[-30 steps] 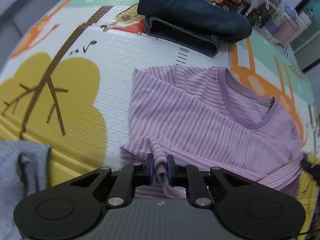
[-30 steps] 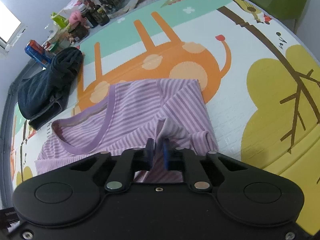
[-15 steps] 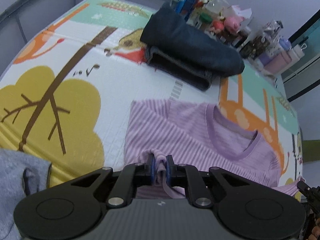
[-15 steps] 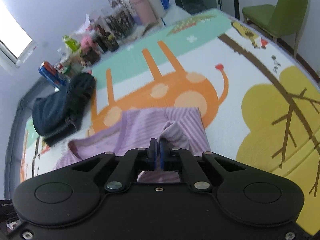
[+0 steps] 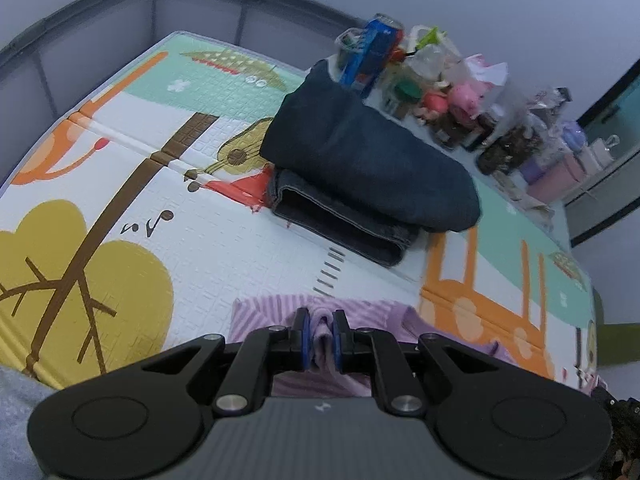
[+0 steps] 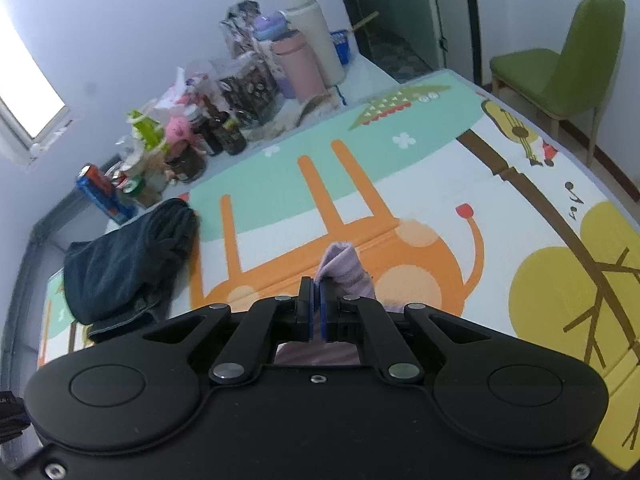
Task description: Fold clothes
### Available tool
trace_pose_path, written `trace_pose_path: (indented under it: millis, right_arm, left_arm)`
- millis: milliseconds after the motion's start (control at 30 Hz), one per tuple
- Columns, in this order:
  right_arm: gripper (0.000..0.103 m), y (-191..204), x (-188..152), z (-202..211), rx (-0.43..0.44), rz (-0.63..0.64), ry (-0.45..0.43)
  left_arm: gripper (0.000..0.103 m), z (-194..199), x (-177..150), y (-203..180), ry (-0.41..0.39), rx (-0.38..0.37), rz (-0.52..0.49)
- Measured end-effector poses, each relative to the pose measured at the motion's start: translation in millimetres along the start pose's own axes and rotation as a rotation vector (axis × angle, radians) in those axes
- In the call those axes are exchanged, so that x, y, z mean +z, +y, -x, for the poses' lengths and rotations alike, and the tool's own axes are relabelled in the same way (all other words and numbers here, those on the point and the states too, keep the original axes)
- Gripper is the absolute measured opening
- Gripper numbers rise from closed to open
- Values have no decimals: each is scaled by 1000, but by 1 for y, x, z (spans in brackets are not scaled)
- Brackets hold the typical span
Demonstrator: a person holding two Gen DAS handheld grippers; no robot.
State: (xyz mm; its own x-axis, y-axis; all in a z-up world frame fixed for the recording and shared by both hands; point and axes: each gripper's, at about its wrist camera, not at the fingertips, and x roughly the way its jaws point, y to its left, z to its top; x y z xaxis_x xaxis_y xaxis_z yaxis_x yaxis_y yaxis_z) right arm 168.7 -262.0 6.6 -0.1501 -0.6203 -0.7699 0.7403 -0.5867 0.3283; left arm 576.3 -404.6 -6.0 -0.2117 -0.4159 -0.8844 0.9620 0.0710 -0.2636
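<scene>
A lilac striped T-shirt (image 5: 264,312) hangs low in the left wrist view, mostly hidden behind the tool. My left gripper (image 5: 320,334) is shut on a bunched fold of it. In the right wrist view my right gripper (image 6: 319,308) is shut on another part of the striped T-shirt (image 6: 344,268), which pokes up past the blue pads; the rest hangs below, out of sight. Both grippers are raised above the cartoon play mat (image 5: 240,236).
Folded dark jeans (image 5: 360,168) lie at the mat's far side, also the dark jeans (image 6: 128,264) at left. Bottles, jars and toys (image 6: 224,120) crowd the wall edge. A grey garment (image 5: 16,408) lies near left. A green chair (image 6: 560,64) stands beyond the mat.
Both grippers have risen and tilted up, lifting the shirt off the mat; far less of it shows now and more of the room and wall is in view.
</scene>
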Motion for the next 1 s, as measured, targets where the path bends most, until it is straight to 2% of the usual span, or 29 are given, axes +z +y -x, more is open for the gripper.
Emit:
trace_pose_path:
  millis: [100, 200, 367, 700, 800, 1000]
  right_arm:
    - [3, -4, 3, -18, -6, -27, 12]
    - [10, -6, 4, -25, -33, -21, -57]
    - [18, -14, 12, -25, -24, -37, -92]
    - [20, -31, -7, -32, -27, -16, 9]
    - [26, -40, -17, -33, -27, -9, 36]
    - [27, -52, -45, -28, -35, 97, 74]
  left_arm:
    - [20, -7, 7, -2, -50, 64, 16]
    - [35, -6, 14, 0, -120, 100, 35]
    - [36, -2, 22, 4, -159, 139, 22]
    - [41, -16, -3, 10, -84, 150, -35]
    - [42, -19, -14, 12, -66, 159, -58]
    - [50, -22, -40, 19, -30, 168, -107]
